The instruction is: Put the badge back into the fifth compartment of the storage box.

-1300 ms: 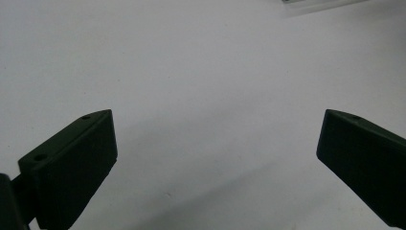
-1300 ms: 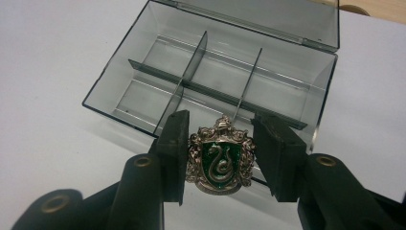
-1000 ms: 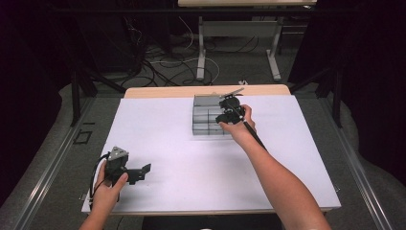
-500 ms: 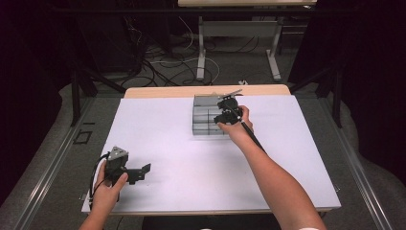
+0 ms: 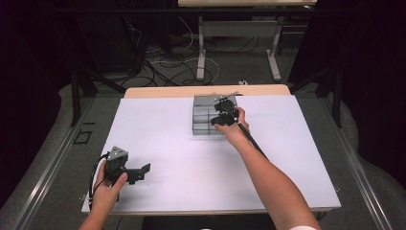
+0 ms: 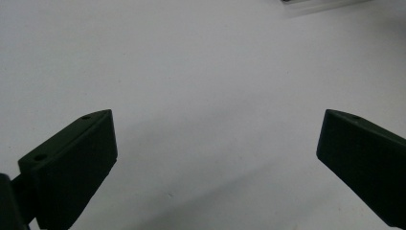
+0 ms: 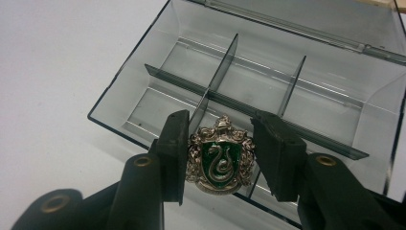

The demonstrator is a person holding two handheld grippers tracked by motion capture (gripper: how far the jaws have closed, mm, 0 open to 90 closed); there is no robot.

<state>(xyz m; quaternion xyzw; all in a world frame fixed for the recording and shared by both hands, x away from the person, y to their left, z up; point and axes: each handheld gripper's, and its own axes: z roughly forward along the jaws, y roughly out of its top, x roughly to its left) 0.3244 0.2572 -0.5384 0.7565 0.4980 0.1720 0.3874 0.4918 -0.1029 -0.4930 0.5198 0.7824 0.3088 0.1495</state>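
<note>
Two grippers: the right gripper (image 7: 218, 158) clamps a green crest badge (image 7: 219, 155) over the divided box (image 5: 203, 117) by the tabletop's far edge; better lower it inside one compartment before releasing; the left gripper (image 6: 215, 158) gapes empty near the front-left corner.

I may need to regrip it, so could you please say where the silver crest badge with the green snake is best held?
Across the silver crest badge's side edges, from above: its flat face sits between the right gripper's jaws.
</note>
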